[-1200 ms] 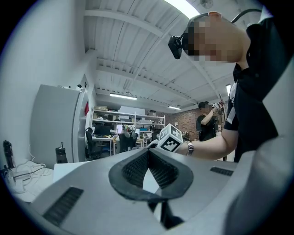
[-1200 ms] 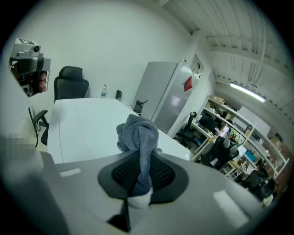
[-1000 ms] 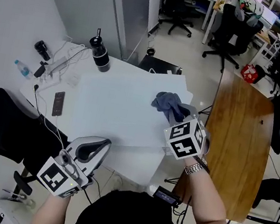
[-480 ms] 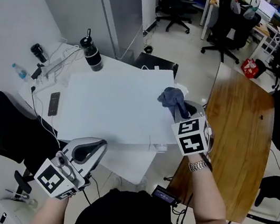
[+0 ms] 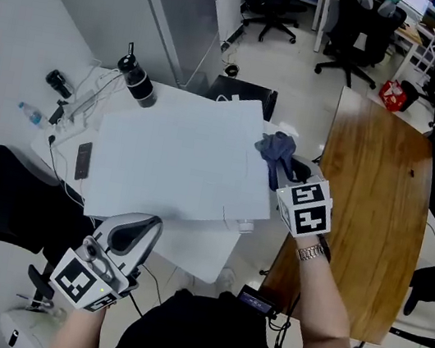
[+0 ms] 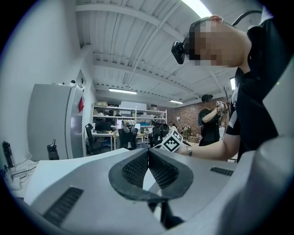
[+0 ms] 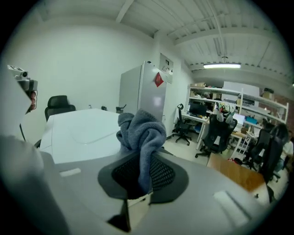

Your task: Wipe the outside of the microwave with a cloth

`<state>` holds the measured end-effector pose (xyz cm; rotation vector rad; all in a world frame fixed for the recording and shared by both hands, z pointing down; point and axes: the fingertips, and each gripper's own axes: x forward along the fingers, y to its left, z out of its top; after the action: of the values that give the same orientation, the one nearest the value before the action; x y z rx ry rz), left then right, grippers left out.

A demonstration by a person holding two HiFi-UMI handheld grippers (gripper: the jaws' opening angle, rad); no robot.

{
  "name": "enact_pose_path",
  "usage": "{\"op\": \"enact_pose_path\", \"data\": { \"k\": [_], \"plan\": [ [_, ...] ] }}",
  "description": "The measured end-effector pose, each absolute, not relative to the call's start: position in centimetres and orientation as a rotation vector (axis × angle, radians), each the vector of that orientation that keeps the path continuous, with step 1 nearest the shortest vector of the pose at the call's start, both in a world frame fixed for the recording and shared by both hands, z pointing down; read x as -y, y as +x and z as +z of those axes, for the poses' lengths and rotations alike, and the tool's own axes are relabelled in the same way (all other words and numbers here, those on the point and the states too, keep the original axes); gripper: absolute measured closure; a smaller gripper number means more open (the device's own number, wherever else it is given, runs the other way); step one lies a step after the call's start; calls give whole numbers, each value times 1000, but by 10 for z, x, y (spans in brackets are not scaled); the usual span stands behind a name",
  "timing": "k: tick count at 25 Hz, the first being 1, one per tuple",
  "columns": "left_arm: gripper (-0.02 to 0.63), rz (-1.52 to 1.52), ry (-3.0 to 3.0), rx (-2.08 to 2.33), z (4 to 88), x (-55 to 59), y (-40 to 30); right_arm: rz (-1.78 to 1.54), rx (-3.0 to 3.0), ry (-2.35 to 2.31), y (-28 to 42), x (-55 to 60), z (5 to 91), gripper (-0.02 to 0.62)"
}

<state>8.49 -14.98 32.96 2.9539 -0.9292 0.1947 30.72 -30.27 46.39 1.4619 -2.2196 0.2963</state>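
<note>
The white microwave (image 5: 171, 152) shows from above as a broad flat top. A grey-blue cloth (image 5: 276, 148) hangs bunched at its right edge, with my right gripper (image 5: 289, 169) shut on it. The right gripper view shows the cloth (image 7: 142, 131) pinched between the black pads and rising in a knot above my right gripper (image 7: 143, 172), with the microwave (image 7: 82, 131) to the left beyond. My left gripper (image 5: 143, 229) hovers off the microwave's near left corner. In the left gripper view my left gripper (image 6: 148, 153) is shut, its pads touching with nothing between them.
A black bottle (image 5: 136, 80), a phone (image 5: 82, 160), a small water bottle (image 5: 32, 112) and cables lie on the white table left of the microwave. A wooden table (image 5: 370, 204) stands to the right, a black chair (image 5: 5, 198) at the near left, a grey fridge (image 5: 139, 5) behind.
My right gripper carried the cloth rightward across the microwave's top to its right edge and rolled as it went. The left gripper drifted slightly toward the near left, still shut.
</note>
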Motion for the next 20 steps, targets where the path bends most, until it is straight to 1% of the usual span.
{"op": "enact_pose_path", "data": {
  "k": [8, 20],
  "plan": [
    [601, 220, 2944, 923, 336, 151, 93, 426, 2255, 1462, 315, 304, 512, 548],
    [601, 241, 2913, 947, 346, 154, 96, 526, 2197, 1412, 315, 311, 575, 548]
  ]
}}
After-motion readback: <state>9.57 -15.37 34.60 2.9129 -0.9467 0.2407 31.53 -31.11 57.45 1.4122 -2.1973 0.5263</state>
